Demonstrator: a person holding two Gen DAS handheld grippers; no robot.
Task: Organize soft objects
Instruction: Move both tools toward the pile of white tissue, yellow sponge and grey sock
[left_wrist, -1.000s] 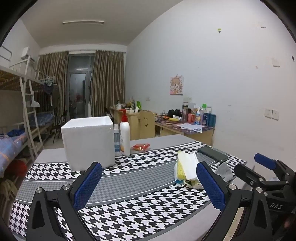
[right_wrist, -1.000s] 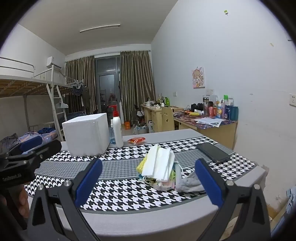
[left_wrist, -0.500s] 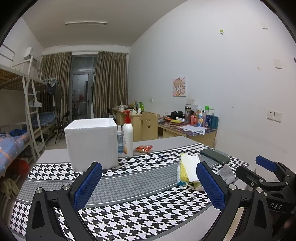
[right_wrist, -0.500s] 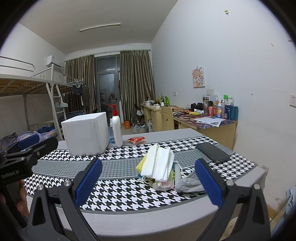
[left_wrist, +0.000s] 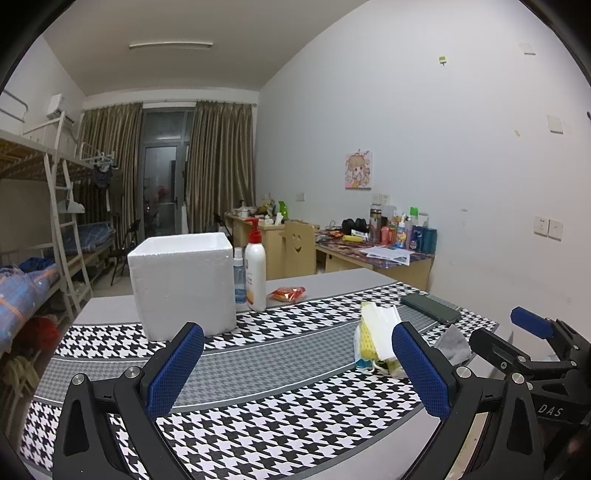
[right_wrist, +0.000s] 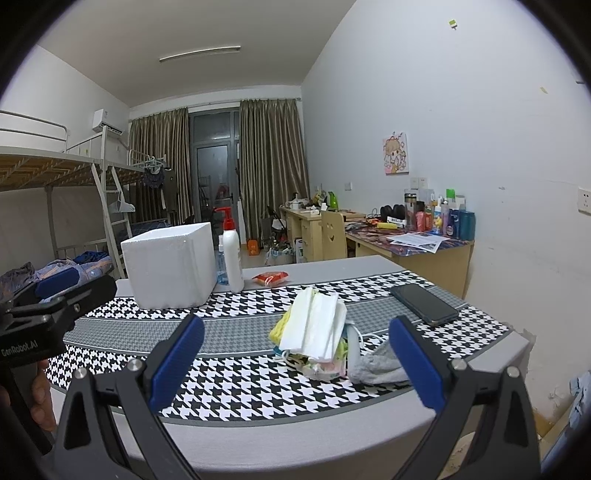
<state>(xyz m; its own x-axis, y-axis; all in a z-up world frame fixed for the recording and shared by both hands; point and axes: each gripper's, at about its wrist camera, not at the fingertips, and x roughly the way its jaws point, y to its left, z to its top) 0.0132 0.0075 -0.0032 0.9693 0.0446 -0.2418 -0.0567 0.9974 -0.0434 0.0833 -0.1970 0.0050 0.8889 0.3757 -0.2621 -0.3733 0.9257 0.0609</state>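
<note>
A pile of soft things (right_wrist: 314, 336) lies on the houndstooth tablecloth: white folded cloths on top, a yellow piece and patterned pieces below. A grey sock (right_wrist: 376, 363) lies beside it on the right. The pile also shows in the left wrist view (left_wrist: 376, 338), with the grey sock (left_wrist: 452, 345). A white foam box (left_wrist: 183, 284) stands at the back left, also in the right wrist view (right_wrist: 170, 269). My left gripper (left_wrist: 295, 373) is open and empty, left of the pile. My right gripper (right_wrist: 295, 363) is open and empty, in front of the pile.
A white pump bottle (right_wrist: 232, 256) and a small clear bottle stand right of the foam box. A red snack packet (right_wrist: 269, 277) lies behind the pile. A dark phone (right_wrist: 423, 304) lies at the right. The table's near edge (right_wrist: 295, 443) is close. Desks and a bunk bed stand behind.
The left gripper has tilted up and shifted a little, so the box and pile sit lower in its view. The right gripper has barely moved. Both stay open.
</note>
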